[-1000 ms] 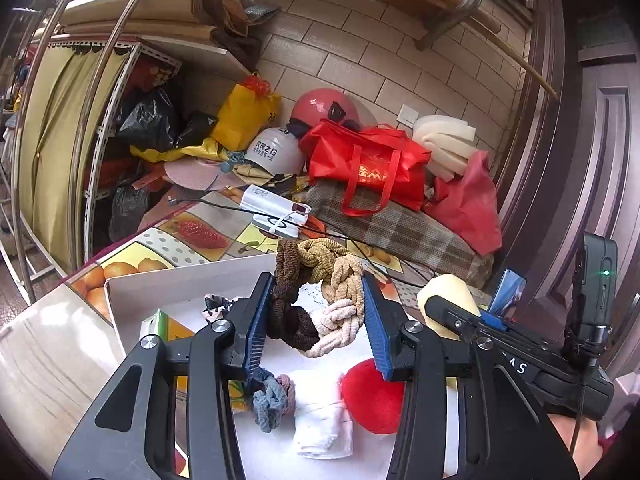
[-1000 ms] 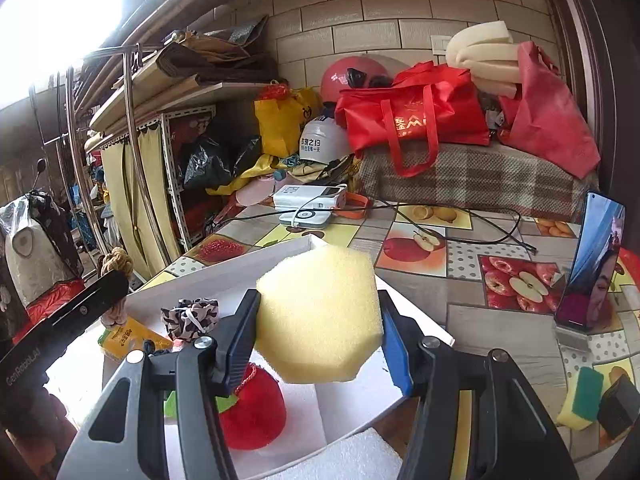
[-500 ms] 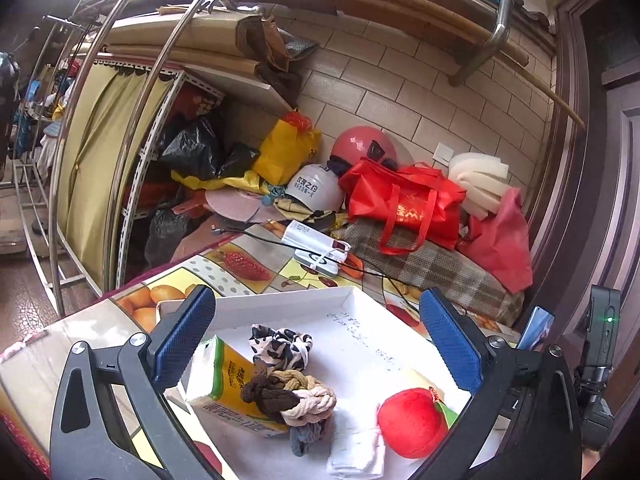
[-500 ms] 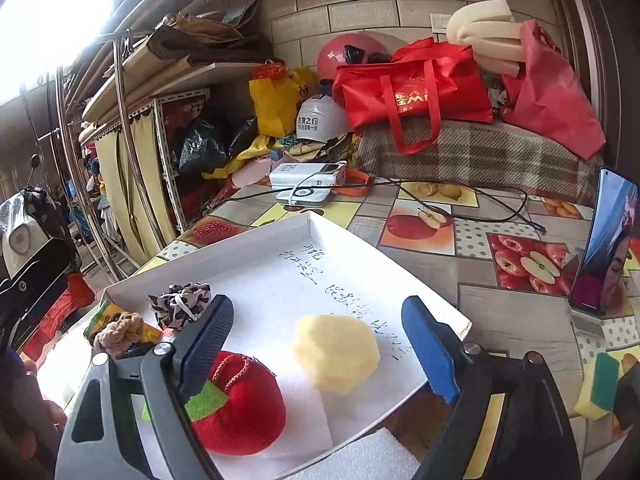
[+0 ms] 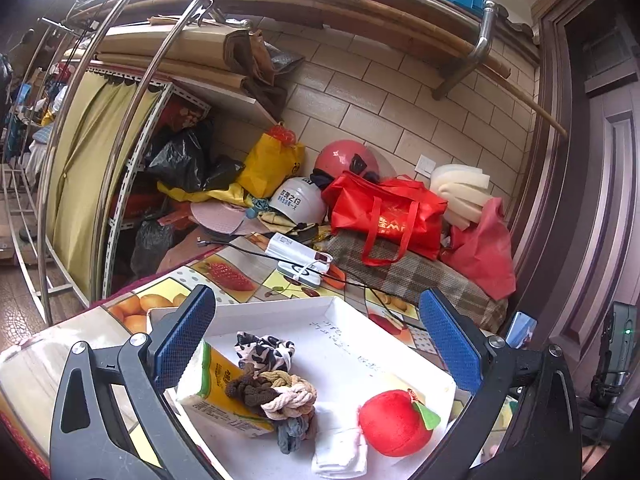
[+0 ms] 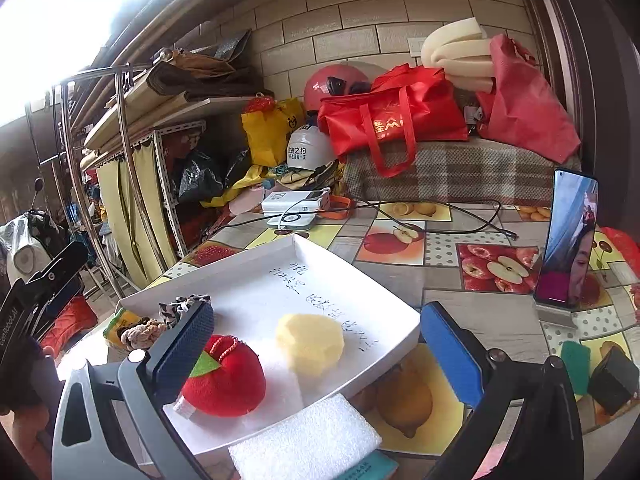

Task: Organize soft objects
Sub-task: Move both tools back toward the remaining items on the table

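Yellow sponge (image 6: 310, 343) is seen lying loose in the white tray (image 6: 396, 346) beside the red plush apple (image 6: 228, 384). Right tool (image 6: 316, 354) jaws are opening, nothing between; left tool (image 5: 316, 344) is spread, empty. Tray overhangs the worktop (image 6: 460, 300) edge, so a nudge may tip it.

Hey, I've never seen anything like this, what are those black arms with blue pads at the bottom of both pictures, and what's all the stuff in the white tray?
No robot here: a person holds a two-finger tool in each hand, and each tool carries a wide-angle camera looking out along its fingers. One picture comes from the left tool, the other from the right tool. The blue pads are the fingertips.

Both look at a white tray on a fruit-patterned table. In it lie a red plush apple, a yellow sponge, a braided scrunchie, a black-and-white scrunchie, a white cloth and a tissue pack.

The left tool stands wide open; the right tool's jaws are opening. Neither holds anything.
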Motion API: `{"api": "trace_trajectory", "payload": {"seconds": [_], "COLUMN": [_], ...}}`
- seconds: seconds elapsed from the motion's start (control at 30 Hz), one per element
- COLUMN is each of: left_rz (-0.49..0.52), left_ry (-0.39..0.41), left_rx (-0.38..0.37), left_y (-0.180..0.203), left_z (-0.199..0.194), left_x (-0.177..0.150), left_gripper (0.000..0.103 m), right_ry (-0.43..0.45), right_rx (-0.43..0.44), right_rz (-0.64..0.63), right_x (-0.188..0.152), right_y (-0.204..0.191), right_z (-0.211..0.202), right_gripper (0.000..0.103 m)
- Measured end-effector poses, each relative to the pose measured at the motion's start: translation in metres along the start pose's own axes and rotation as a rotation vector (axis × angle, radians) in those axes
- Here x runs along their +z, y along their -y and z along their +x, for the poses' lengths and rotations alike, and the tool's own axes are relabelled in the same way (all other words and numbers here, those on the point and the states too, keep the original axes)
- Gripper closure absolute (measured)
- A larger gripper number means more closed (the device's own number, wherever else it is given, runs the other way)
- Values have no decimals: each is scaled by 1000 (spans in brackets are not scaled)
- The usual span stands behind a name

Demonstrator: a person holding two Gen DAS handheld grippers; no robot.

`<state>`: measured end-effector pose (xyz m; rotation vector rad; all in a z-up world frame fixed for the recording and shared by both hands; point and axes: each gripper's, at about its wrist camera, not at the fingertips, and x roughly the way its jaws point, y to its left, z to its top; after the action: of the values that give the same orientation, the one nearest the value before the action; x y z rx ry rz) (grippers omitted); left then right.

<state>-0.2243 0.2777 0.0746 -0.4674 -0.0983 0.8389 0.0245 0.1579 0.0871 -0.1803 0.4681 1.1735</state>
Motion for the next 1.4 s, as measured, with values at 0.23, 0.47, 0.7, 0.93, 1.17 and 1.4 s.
{"api": "trace_trajectory", "payload": {"seconds": [0.23, 0.47, 0.7, 0.93, 1.17, 1.4], "left_rz": [18, 47, 47, 73, 94, 121], "left_ry": [-52, -80, -87, -99, -101, -140], "left_rx": [-87, -88, -110, -122, -138, -209], "left_y": [15, 20, 21, 26, 30, 40], "left_z": [-5, -2, -6, -6, -9, -19], "left_x": [-8, -13, -16, -18, -21, -29], "left_gripper": [0, 0, 0, 0, 0, 0], "right_ry": [-139, -255, -366, -362, -410, -423], "right_rx": [92, 221, 285, 390, 418, 415], "right_rz": [81, 28, 10, -86, -204, -222], "right_x": [-13, -28, -51, -59, -83, -98], "right_y": [49, 19, 8, -1, -11, 5], "right_z": [-3, 25, 53, 34, 15, -16], "right_gripper": [0, 0, 3, 22, 28, 31]}}
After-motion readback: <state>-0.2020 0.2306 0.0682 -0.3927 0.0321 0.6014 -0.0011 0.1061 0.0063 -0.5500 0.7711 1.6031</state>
